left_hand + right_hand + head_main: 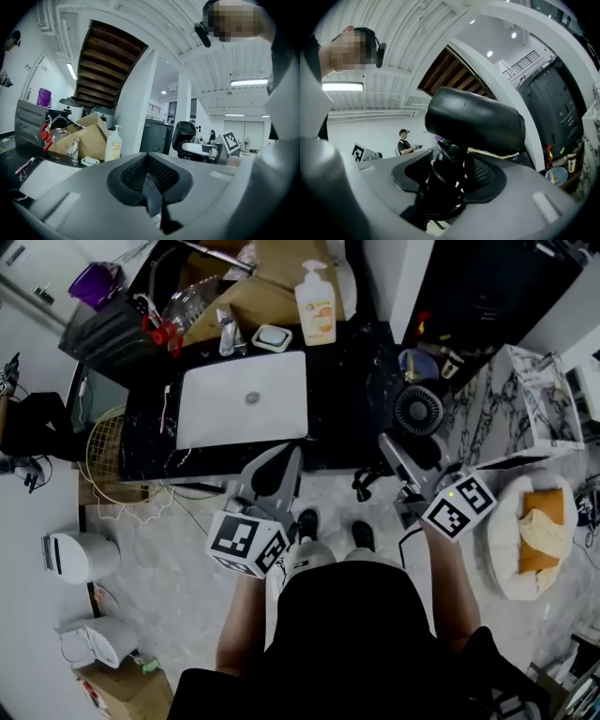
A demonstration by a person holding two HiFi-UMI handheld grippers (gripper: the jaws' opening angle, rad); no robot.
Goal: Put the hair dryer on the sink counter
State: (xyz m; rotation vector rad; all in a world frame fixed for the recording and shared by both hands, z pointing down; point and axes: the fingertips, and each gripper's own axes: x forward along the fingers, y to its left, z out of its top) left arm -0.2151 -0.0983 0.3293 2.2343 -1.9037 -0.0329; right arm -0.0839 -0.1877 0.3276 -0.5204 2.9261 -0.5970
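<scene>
A: Closest is the person's black top [361,634], filling the bottom of the head view, with the grippers just past it. What step?

B: Carry. The right hand-held gripper [401,457] is clamped on the handle of the black plastic hair dryer with the round rear grille [418,411]. In the right gripper view the barrel sits above the jaws, and what looks like a dark looped cord [440,187] is bunched round the handle between them.

A: On the counter yet?

B: No. It's in the air by the right end of the black marble sink counter [361,395], between that and the white marbled unit [506,399]. Can't tell from above whether it overlaps the counter edge.

A: Left one?

B: The left hand-held gripper [279,470] has its jaws together on nothing. It hangs in front of the counter's front edge, below the white rectangular sink basin [242,399].

A: Next move?

B: My read is to shift the dryer left and forward over the bare black patch right of the basin. Keep clear of the white-and-orange pump soap bottle [316,306] at the back. Lower it till the body rests, then let the jaws part. Mind the cord so it doesn't snag or pull the dryer off the edge. The left probably isn't needed
</scene>
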